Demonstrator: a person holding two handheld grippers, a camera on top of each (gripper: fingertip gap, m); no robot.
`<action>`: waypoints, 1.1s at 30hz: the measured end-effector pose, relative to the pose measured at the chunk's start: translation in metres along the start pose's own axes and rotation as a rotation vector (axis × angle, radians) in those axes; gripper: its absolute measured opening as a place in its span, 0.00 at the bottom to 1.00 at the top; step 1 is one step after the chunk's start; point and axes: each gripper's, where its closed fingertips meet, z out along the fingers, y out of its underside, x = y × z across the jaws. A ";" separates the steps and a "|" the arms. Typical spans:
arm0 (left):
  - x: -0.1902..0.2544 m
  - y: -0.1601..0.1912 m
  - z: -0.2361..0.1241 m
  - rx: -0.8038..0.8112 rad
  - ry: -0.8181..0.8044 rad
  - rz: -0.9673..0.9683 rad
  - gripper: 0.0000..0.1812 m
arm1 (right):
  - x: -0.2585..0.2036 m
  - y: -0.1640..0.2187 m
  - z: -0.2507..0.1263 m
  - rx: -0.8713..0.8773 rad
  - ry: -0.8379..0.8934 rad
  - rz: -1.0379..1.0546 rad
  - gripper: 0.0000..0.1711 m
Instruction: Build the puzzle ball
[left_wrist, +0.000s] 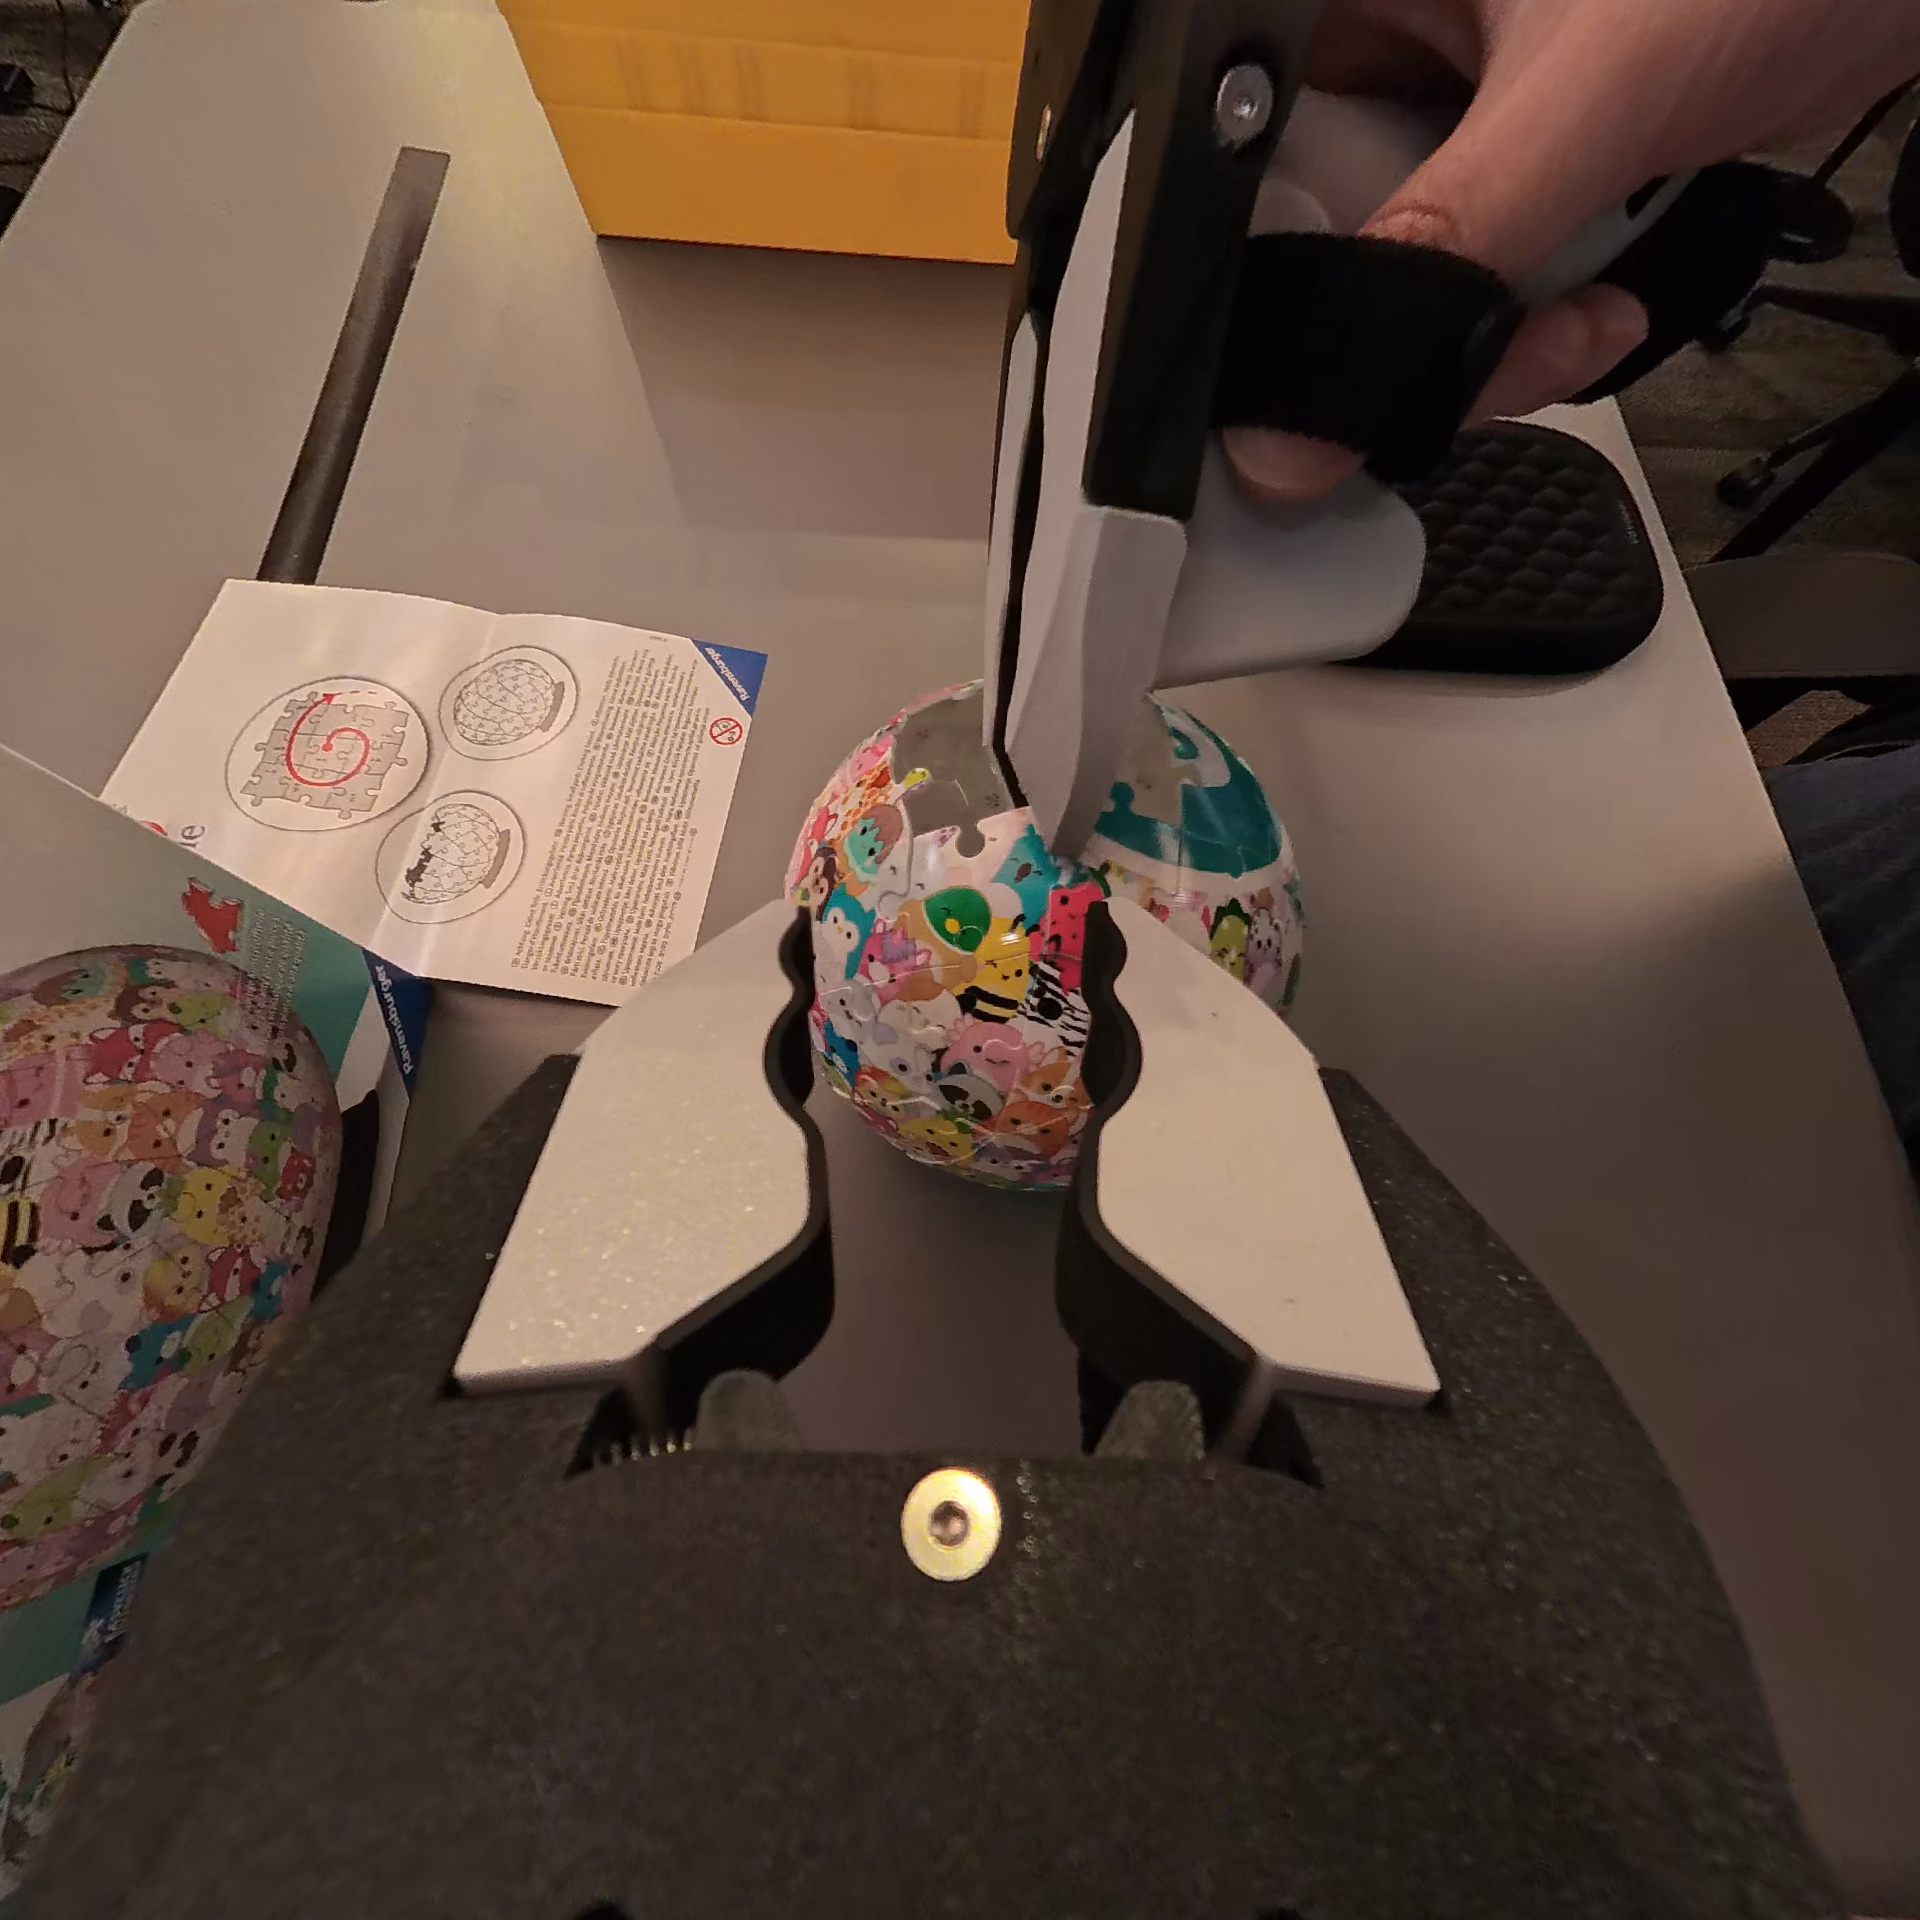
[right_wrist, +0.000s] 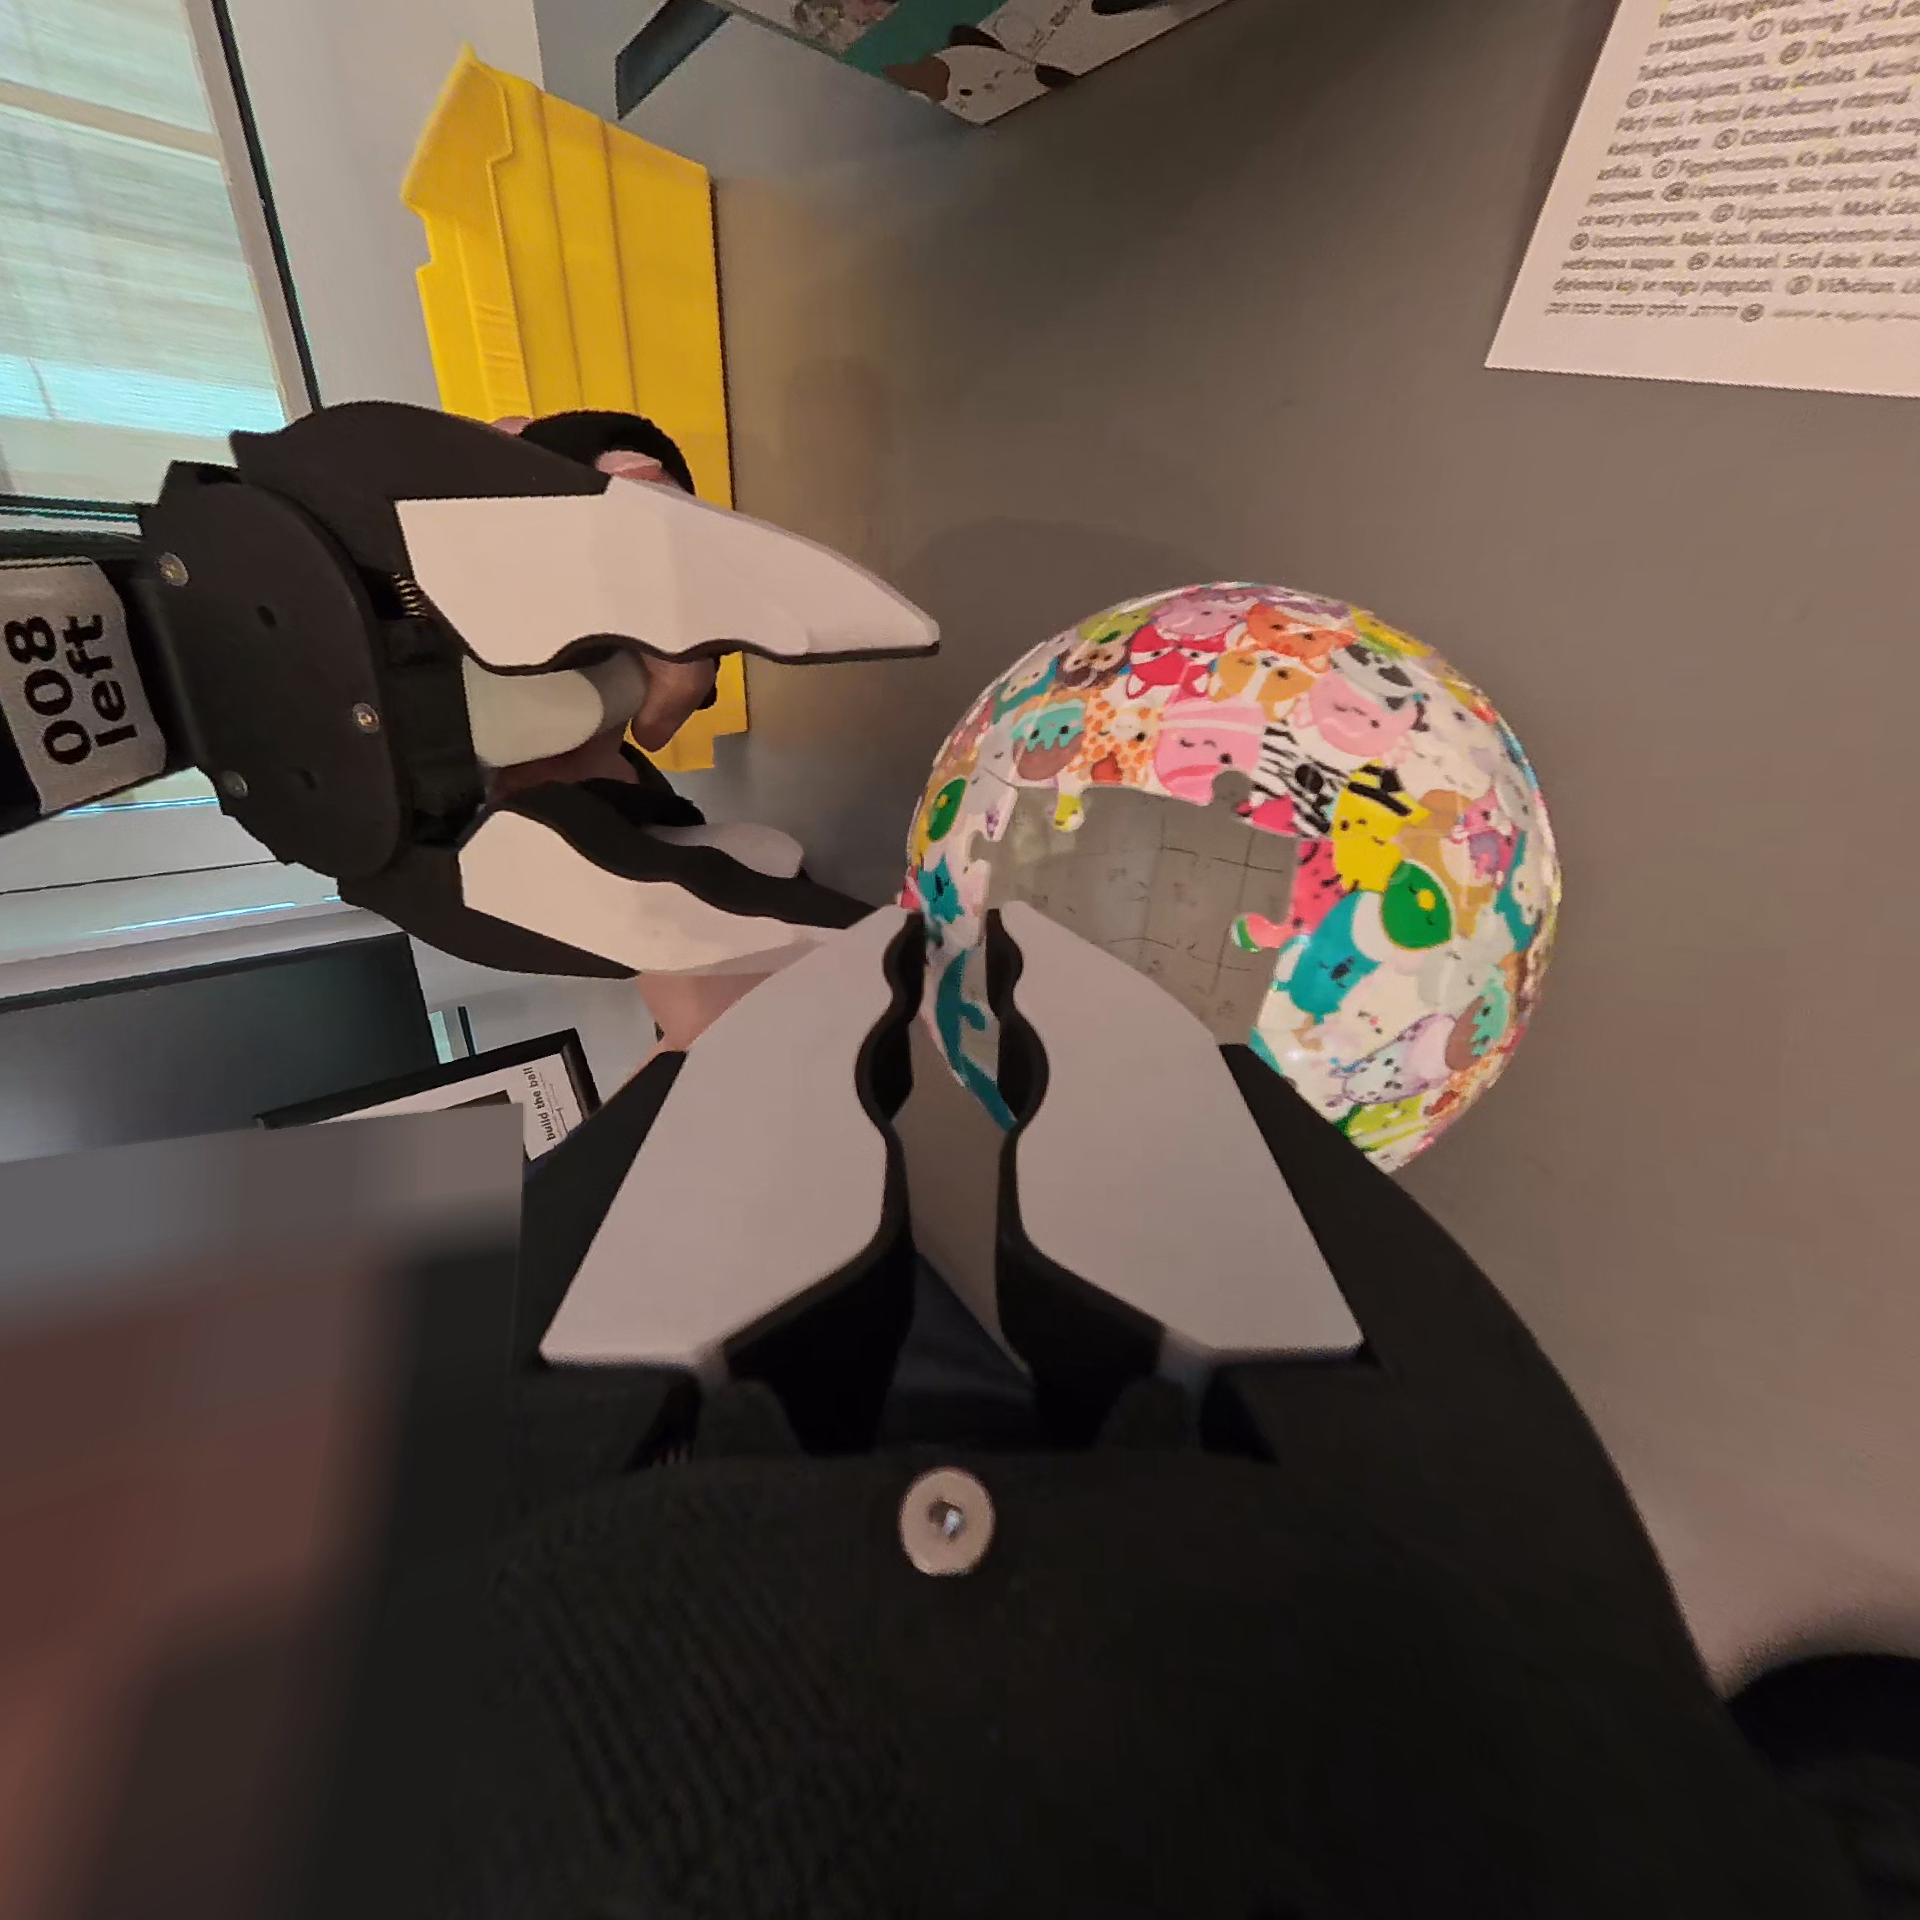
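The colourful puzzle ball (left_wrist: 966, 1018) (right_wrist: 1403, 831) rests on the grey table (left_wrist: 1507, 1039), with an opening in its shell that shows the grey inside. My left gripper (left_wrist: 945, 925) (right_wrist: 899, 774) is open, its fingertips at either side of the ball's near face. My right gripper (right_wrist: 954, 914) (left_wrist: 1029, 821) comes down from above and is shut on a teal-and-white puzzle piece (right_wrist: 956, 1023) at the rim of the opening. I cannot tell whether that piece is locked into the shell.
A folded instruction leaflet (left_wrist: 468, 790) (right_wrist: 1745, 187) lies left of the ball. The puzzle box (left_wrist: 156, 1195) stands at the near left. A yellow bin (left_wrist: 790, 125) (right_wrist: 582, 416) is at the back, a black pad (left_wrist: 1527, 551) at the right. The grippers are tip to tip, or close to it.
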 end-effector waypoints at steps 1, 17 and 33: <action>0.000 0.000 0.000 0.000 0.001 -0.001 0.27 | 0.000 0.000 0.000 0.000 0.003 -0.004 0.07; 0.000 0.000 0.000 0.002 0.003 -0.006 0.26 | 0.000 -0.001 0.000 0.004 -0.019 0.015 0.07; 0.003 0.002 -0.001 -0.003 0.026 0.002 0.29 | -0.001 0.004 -0.004 -0.008 -0.045 0.035 0.07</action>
